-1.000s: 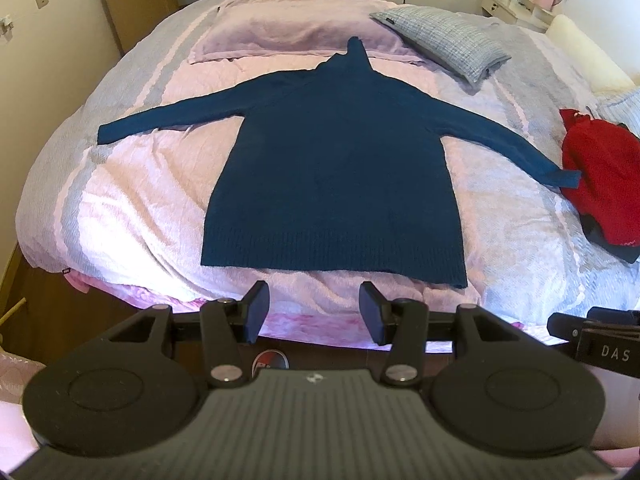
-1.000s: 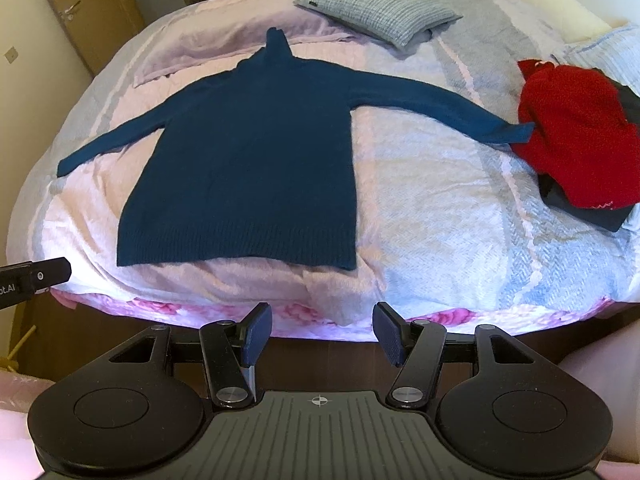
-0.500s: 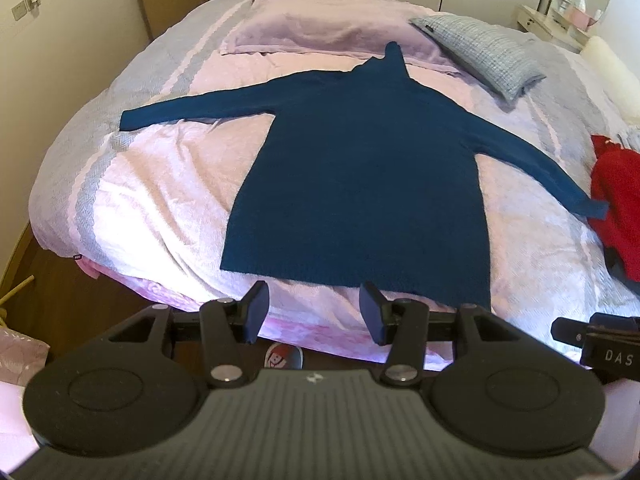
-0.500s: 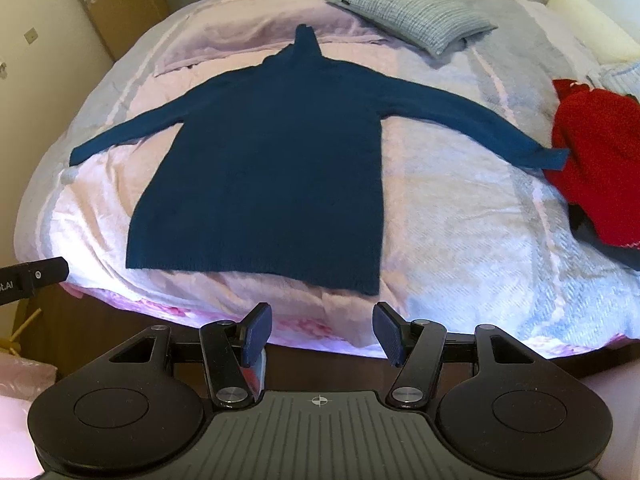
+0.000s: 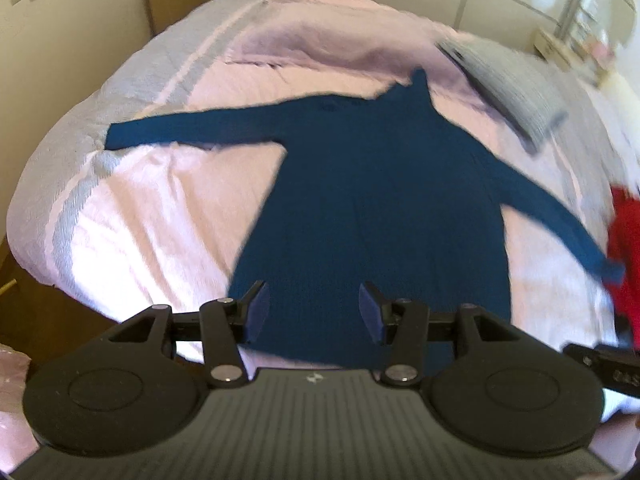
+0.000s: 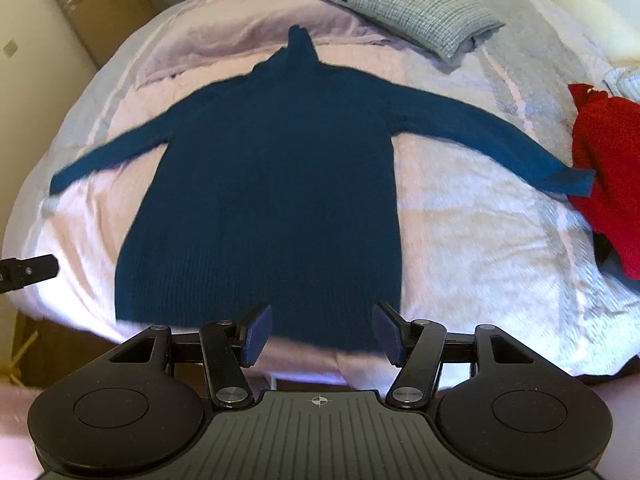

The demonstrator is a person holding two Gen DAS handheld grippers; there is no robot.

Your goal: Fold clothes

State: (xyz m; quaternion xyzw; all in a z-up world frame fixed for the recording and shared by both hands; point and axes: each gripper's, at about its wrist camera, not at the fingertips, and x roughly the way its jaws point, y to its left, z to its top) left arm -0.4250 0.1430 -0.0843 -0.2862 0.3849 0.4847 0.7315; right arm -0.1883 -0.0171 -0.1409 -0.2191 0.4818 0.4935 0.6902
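Both grippers, left gripper (image 5: pixel 314 312) and right gripper (image 6: pixel 322 334), are hanging half-open, holding nothing. They should be pinching the blue sweater (image 6: pixel 276 184) at its hem corners, evenly.

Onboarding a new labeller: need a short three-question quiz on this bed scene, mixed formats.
1. True or false: the dark blue knit turtleneck sweater lies flat, sleeves spread.
2. What touches its right-hand cuff? A) checked grey pillow B) red knit garment C) nothing
3. Fill in: the left gripper and right gripper hold ____.

Key: 1 true; 2 B; 3 nothing, both open.
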